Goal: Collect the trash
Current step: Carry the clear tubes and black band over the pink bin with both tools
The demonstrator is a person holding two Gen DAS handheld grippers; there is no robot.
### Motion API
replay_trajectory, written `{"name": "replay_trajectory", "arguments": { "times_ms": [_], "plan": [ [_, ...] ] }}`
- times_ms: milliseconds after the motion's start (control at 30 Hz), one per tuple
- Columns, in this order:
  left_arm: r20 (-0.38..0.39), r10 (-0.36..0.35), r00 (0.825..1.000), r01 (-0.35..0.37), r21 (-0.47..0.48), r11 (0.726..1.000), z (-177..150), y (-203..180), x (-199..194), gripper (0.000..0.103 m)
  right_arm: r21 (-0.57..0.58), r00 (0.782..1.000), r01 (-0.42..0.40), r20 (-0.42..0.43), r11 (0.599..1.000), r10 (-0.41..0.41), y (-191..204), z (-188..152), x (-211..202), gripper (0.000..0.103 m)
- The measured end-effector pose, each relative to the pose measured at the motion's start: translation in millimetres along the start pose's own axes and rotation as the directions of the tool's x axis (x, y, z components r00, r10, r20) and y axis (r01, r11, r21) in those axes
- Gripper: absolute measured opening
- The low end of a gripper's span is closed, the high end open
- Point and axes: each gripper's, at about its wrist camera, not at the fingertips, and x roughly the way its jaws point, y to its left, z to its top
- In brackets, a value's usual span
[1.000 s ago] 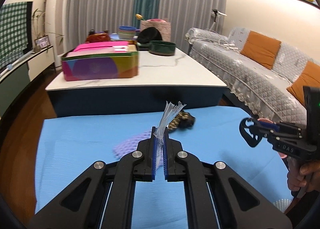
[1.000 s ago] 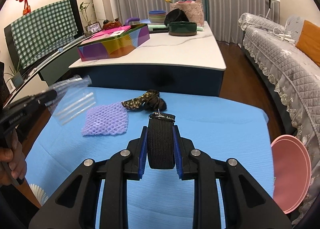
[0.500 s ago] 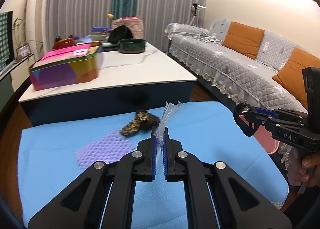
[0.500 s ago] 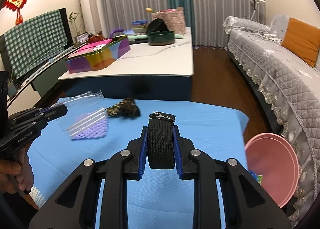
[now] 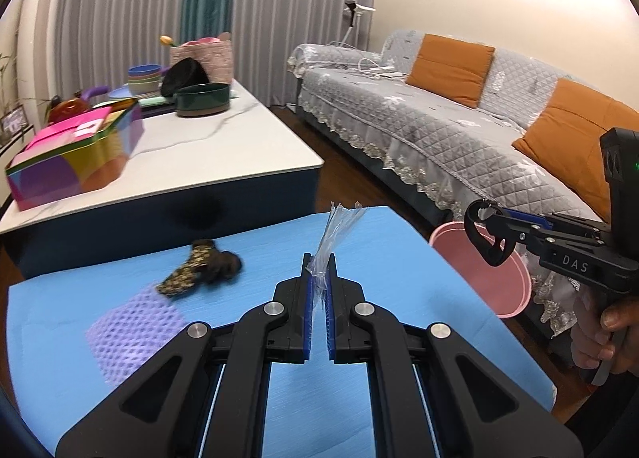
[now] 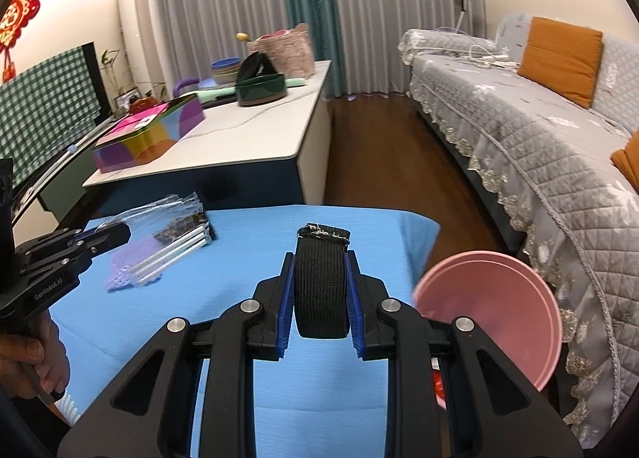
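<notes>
Two pieces of trash are gripped above the blue table (image 6: 247, 298): the left gripper (image 5: 318, 278) pinches a clear plastic wrapper (image 5: 337, 230), the right gripper (image 6: 320, 278) clamps a black strap (image 6: 320, 290). Both have swung sofa-ward — the pink bin (image 6: 499, 298) now looms nearer. Readable: "DAS", "GenRobot.AI".

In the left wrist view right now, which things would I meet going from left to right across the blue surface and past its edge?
Purple mesh pad → dark patterned fabric piece → clear plastic bag pinched in the left gripper → pink bin → right gripper holding a black strap.
</notes>
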Motion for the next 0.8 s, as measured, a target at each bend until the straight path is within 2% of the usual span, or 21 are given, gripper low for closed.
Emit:
{"name": "replay_trajectory", "arguments": {
  "times_ms": [367, 567, 800],
  "plan": [
    [0.002, -0.094, 0.996, 0.094, 0.042, 0.995, 13, -50, 18, 0.005, 0.053, 0.995, 0.093, 0.026, 0.994, -0.095, -56, 4, -21, 0.025],
    [-0.008, -0.142, 0.990, 0.143, 0.077, 0.987, 18, -80, 26, 0.005, 0.049, 0.988, 0.155, 0.012, 0.987, -0.156, -90, 10, -31, 0.025],
    [-0.035, -0.179, 0.983, 0.180, 0.061, 0.982, 19, -119, 53, 0.005, 0.089, 0.981, 0.193, 0.003, 0.977, -0.194, -126, 16, -36, 0.025]
  ]
}}
